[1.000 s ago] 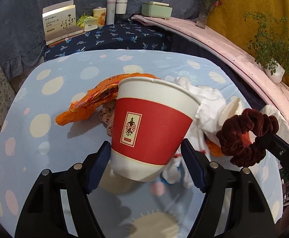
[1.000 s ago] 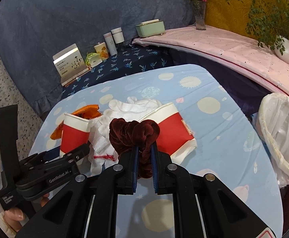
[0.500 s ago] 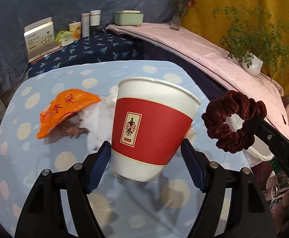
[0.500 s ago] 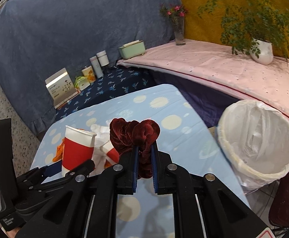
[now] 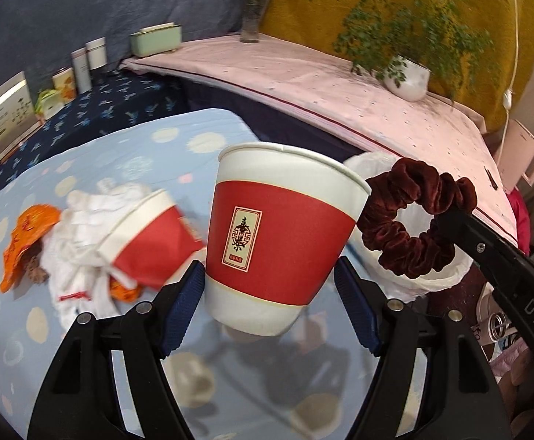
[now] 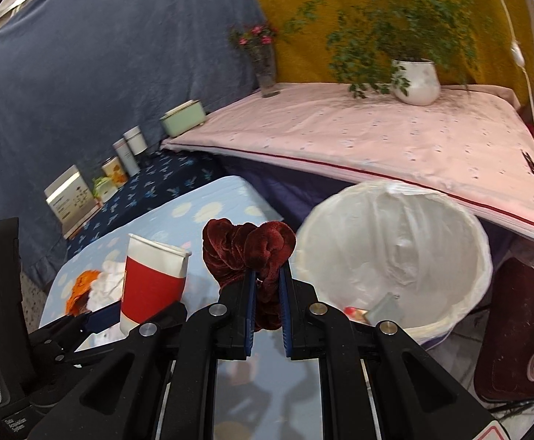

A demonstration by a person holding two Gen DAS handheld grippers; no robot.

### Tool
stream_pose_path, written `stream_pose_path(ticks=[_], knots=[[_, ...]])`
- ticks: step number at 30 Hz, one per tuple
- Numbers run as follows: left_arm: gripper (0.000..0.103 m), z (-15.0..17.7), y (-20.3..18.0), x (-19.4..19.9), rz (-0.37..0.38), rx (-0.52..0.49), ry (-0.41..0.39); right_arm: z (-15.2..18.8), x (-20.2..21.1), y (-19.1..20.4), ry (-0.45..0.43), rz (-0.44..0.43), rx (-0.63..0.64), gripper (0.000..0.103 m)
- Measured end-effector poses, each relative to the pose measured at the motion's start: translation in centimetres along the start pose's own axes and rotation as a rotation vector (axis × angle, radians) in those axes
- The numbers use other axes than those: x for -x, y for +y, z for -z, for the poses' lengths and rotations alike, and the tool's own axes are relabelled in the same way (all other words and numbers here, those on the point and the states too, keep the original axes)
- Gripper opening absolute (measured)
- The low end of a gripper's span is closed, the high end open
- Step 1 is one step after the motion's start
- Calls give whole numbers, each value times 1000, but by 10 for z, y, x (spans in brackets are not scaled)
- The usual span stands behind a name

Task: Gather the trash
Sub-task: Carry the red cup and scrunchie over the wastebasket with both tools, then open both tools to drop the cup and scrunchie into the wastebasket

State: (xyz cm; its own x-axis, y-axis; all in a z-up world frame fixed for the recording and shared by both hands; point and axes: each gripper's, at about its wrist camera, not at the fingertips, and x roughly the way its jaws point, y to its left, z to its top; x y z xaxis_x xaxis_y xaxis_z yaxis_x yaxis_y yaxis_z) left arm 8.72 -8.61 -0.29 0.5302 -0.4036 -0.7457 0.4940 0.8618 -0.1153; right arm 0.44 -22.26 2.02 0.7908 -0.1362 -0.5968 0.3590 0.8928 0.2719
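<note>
From my left tongs [image 5: 268, 289] I see the cup [image 5: 281, 234] upright between the blue pads, which press its lower sides, jaws spread wide to fit it. Left of the cup, on the spotted table [image 5: 83, 168], lie a second cup [image 5: 149, 242] on its side, white cloth [image 5: 79, 234] and an orange wrapper [image 5: 28, 227]. Right of the cup hangs the scrunchie [image 5: 413, 216], with the bin [image 5: 439, 278] partly hidden behind it.

From my right tongs [image 6: 267, 293] the jaws are pressed nearly together, pinching the scrunchie [image 6: 248, 253]. The bin [image 6: 395, 253] gapes just right of the scrunchie, its liner open and a few scraps already at the bottom. The cup [image 6: 153, 278] stands left of the scrunchie.

To do this well, I judge, I should carry both loads right over the bin's mouth before letting go (the cup is light and could tip off the rim), release the scrunchie first as it is nearer, then go back for what lies beside the second cup.
</note>
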Motion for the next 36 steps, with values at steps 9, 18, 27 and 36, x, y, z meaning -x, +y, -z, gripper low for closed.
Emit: stream_pose_path(ticks=[9,18,27,36], knots=[[69,-18,-74,-39,93,-111,36,-11,-2,-85,-22,130,-103,11],[70,-32,-120,-79,161,-177,78,-18,-17,-135,-15,212,-153,11],[89,-48,-126,-96,125,-168,61,-36,-35,-144,-26,230,-149,19],[89,-44,-99,-84,68,-120,36,-36,-30,-123,-39,209,-118,31]])
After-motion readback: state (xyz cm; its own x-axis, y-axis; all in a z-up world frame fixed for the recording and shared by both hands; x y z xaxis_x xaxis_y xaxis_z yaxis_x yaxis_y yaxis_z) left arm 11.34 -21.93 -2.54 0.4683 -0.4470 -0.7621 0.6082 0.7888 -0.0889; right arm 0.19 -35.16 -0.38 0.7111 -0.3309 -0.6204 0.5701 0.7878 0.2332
